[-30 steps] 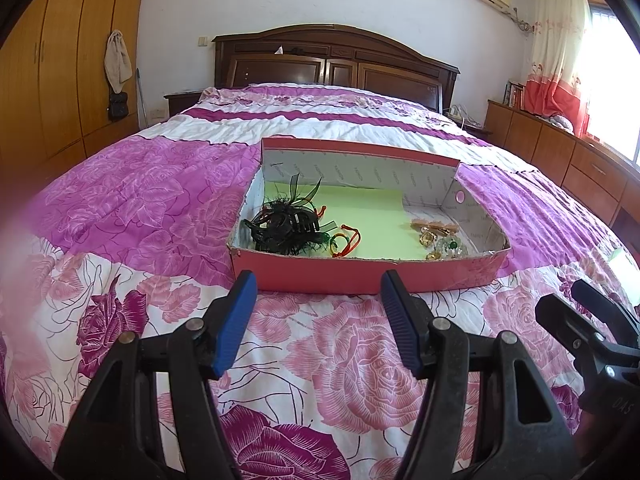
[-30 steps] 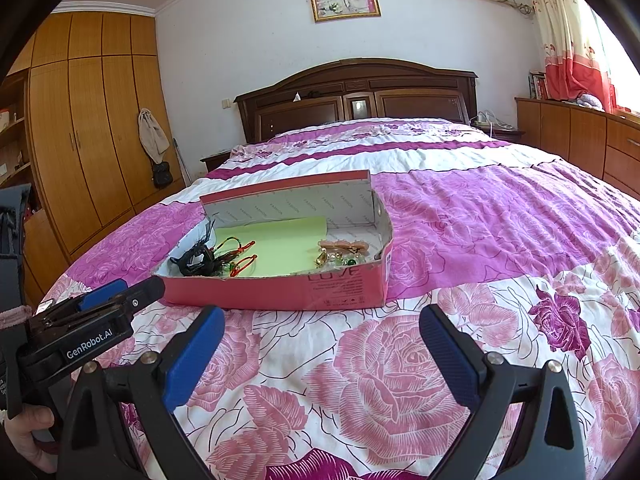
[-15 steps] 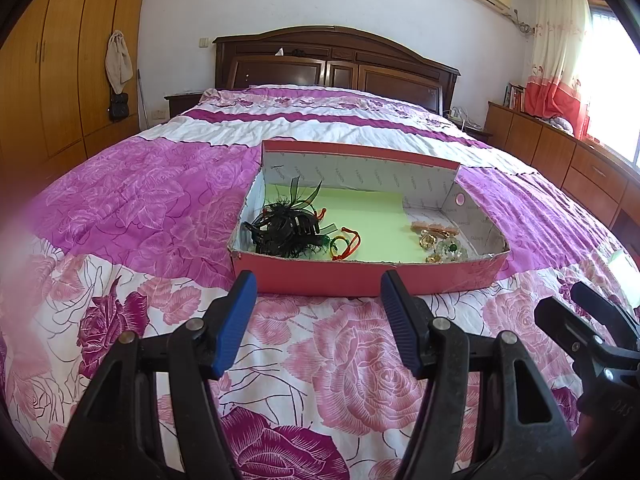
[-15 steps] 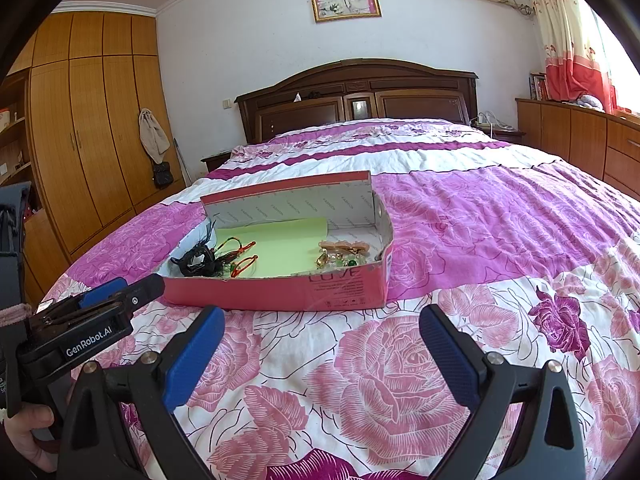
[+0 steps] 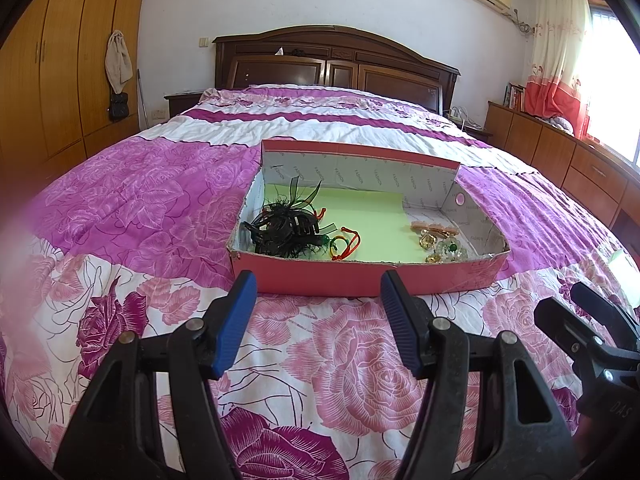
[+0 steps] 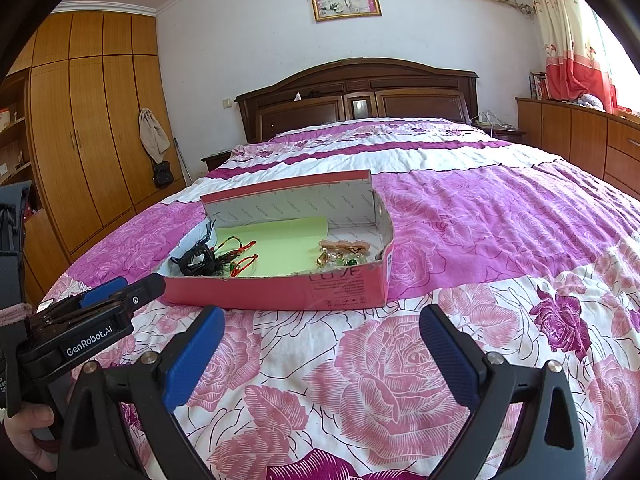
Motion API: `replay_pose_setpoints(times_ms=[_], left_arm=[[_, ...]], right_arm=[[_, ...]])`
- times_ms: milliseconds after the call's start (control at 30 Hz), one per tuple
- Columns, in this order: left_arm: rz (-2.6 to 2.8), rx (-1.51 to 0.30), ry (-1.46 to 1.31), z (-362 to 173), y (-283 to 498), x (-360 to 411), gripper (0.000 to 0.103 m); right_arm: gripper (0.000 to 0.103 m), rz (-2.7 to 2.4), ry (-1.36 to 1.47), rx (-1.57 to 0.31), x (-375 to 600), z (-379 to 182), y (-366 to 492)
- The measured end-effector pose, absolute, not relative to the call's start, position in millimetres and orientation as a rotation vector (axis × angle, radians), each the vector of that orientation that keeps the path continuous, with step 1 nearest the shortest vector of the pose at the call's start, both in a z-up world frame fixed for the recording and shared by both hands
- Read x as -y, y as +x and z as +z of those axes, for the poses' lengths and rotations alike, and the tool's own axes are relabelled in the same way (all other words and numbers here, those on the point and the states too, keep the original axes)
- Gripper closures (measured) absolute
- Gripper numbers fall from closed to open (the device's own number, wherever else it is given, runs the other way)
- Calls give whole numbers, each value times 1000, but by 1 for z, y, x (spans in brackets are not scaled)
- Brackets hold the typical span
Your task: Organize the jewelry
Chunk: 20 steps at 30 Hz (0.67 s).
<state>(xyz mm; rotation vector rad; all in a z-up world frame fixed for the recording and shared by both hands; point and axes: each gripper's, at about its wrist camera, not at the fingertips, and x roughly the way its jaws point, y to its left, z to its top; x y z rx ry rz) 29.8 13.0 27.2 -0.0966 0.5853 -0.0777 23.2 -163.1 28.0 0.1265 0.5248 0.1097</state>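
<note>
tangled jewelry (image 5: 304, 228) in pink box (image 5: 360, 276)

The left hand-held gripper (image 6: 120, 294) carries a label "GenRobot.AI", the pink box (image 6: 280, 292) shows "LOVE" on its outer front wall, and its grey inner lining repeats the word "FASHION".

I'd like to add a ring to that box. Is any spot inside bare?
Yes: the green liner is bare between the red cords and the gold and glass pieces. The black feathered clip crowds the left end of the pink box.
</note>
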Motion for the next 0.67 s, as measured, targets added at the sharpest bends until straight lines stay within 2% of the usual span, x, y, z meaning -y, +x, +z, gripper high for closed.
replay_pose_setpoints(times_ms=[667], left_arm=[[-72, -580, -91, 28, 30, -12, 46]], right_arm=[[3, 110, 127, -525, 163, 28, 23]])
